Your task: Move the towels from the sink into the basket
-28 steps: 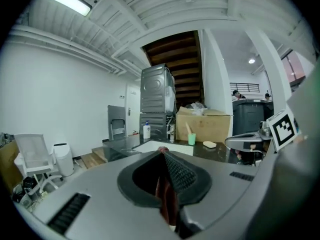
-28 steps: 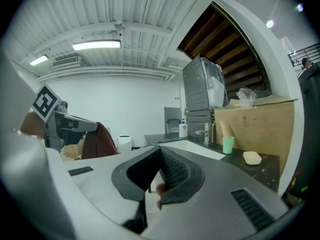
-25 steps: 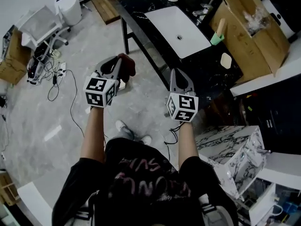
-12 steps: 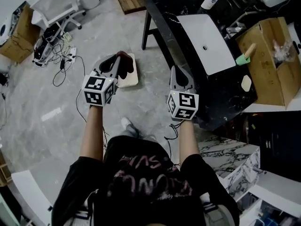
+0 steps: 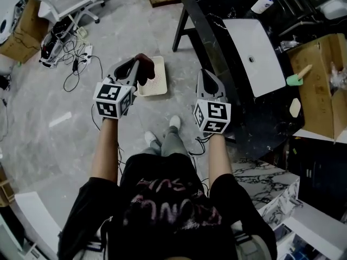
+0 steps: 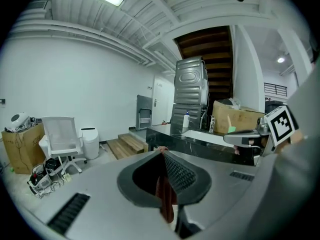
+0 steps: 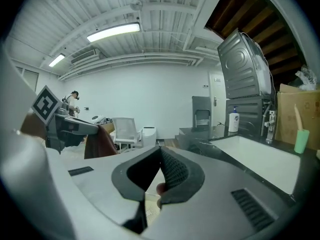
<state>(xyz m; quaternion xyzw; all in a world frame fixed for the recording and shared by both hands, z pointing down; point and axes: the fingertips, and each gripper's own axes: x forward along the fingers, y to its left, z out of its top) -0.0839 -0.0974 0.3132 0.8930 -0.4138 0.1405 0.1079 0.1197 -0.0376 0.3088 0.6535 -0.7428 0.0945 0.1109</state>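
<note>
One dark towel (image 5: 145, 72), clamped in the left gripper (image 5: 135, 67), has reached the white basket's (image 5: 157, 86) left edge, upper centre of the head view; the sink (image 5: 260, 42), upper right, looks bare. Left gripper view: jaws pinch the cloth, so release seems next. Right gripper view: right gripper (image 7: 160, 151) closed, empty.

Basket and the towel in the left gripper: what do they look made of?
Basket: likely moulded plastic, matte cream, with a perforated base. Towel: soft cloth, dark reddish-brown, hanging limp in folds from the left gripper.
</note>
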